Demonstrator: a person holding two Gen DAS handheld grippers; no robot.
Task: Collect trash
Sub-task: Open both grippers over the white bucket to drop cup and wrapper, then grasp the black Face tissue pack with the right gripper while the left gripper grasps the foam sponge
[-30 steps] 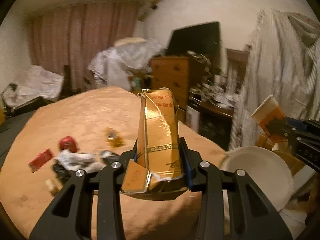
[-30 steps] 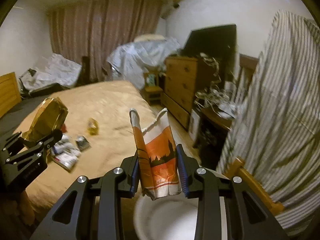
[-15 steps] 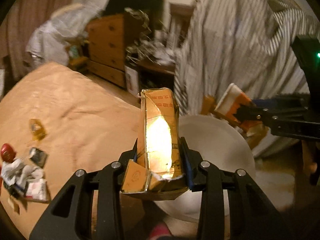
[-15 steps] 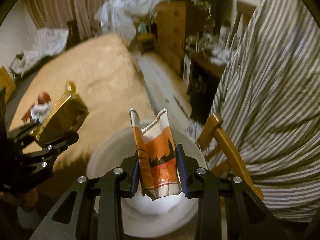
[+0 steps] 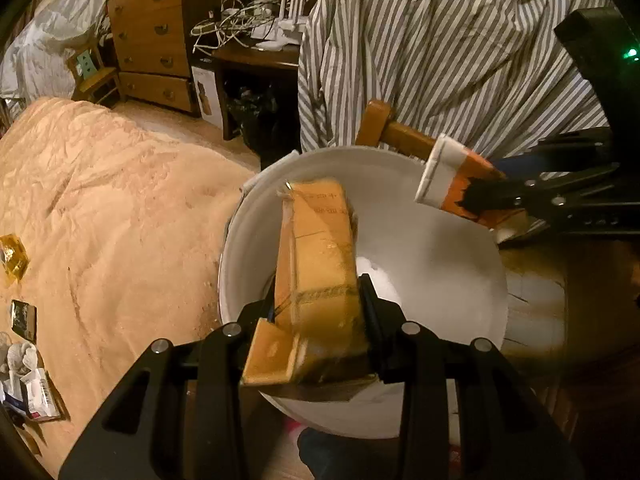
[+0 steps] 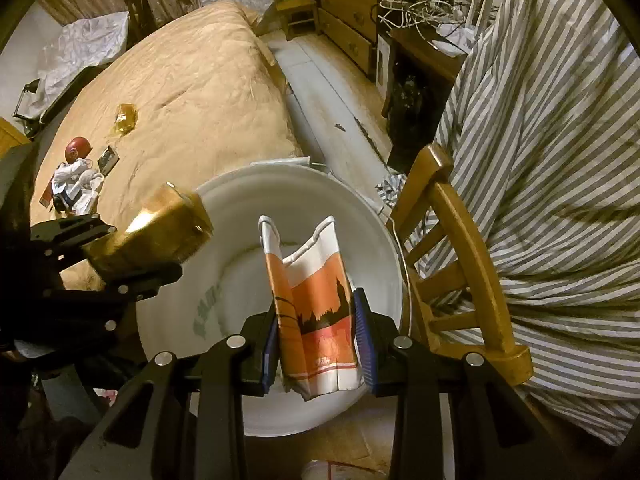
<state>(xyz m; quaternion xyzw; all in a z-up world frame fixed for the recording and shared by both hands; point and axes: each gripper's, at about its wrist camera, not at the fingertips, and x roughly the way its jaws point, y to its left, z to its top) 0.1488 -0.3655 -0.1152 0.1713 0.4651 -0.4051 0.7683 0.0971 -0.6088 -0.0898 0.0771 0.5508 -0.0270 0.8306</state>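
Observation:
My left gripper (image 5: pixel 320 312) is shut on a crumpled gold carton (image 5: pixel 320 264) and holds it over the mouth of a white bucket (image 5: pixel 448 264) that stands on the floor beside the bed. My right gripper (image 6: pixel 318 340) is shut on a flattened orange and white paper bag (image 6: pixel 316 308), also above the white bucket (image 6: pixel 224 280). In the right wrist view the left gripper (image 6: pixel 132 264) with the gold carton (image 6: pixel 160 228) hangs over the bucket's left rim. In the left wrist view the paper bag (image 5: pixel 452 176) sits over the bucket's far right rim.
More litter lies on the tan bed cover (image 6: pixel 192 92): a yellow wrapper (image 6: pixel 125 118), a red round thing (image 6: pixel 78 148), a dark packet (image 6: pixel 107 157) and a heap of white wrappers (image 6: pixel 76 184). A wooden chair (image 6: pixel 460 256) under a striped sheet (image 6: pixel 540 140) stands right of the bucket.
Both grippers swung from over the bed to the right and tipped downward, carrying the carton and the bag until they hang over the white bucket. Both grips stayed the same.

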